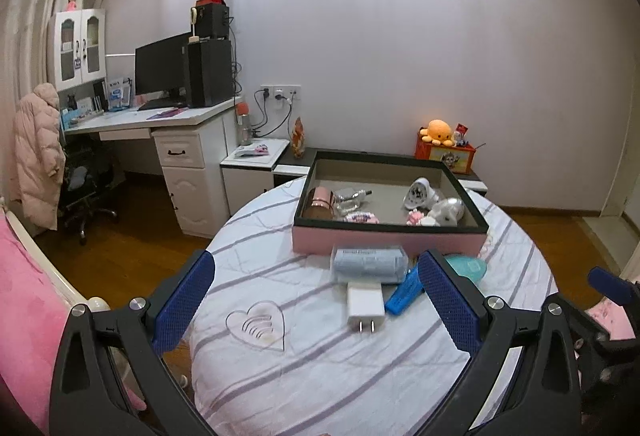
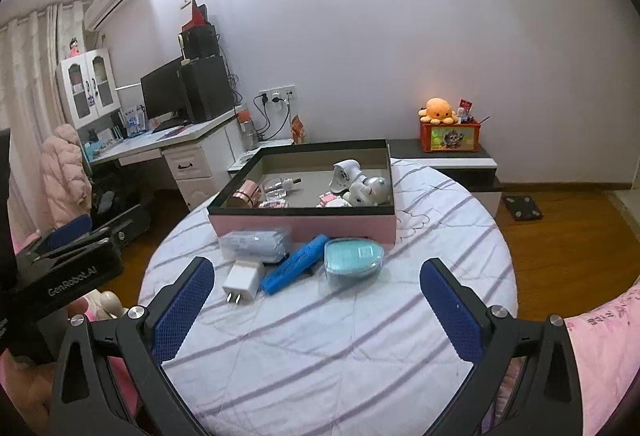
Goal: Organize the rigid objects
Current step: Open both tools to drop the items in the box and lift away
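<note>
A pink box with a black rim (image 1: 388, 240) (image 2: 304, 226) sits on the round striped table and holds several small items. In front of it lie a clear case of light blue contents (image 1: 370, 264) (image 2: 256, 244), a white charger plug (image 1: 365, 306) (image 2: 243, 281), a blue bar (image 1: 404, 292) (image 2: 294, 268), a teal heart-shaped case (image 1: 468, 264) (image 2: 352, 260) and a clear heart-shaped piece (image 1: 258, 324). My left gripper (image 1: 316, 296) is open and empty, short of the plug. My right gripper (image 2: 318, 300) is open and empty, short of the teal case.
A desk with monitor and drawers (image 1: 180, 124) and a chair with a pink coat (image 1: 38, 156) stand at the left. A low cabinet with an orange plush (image 1: 440, 132) stands behind the table. Pink bedding (image 1: 28, 308) (image 2: 600, 340) borders the table.
</note>
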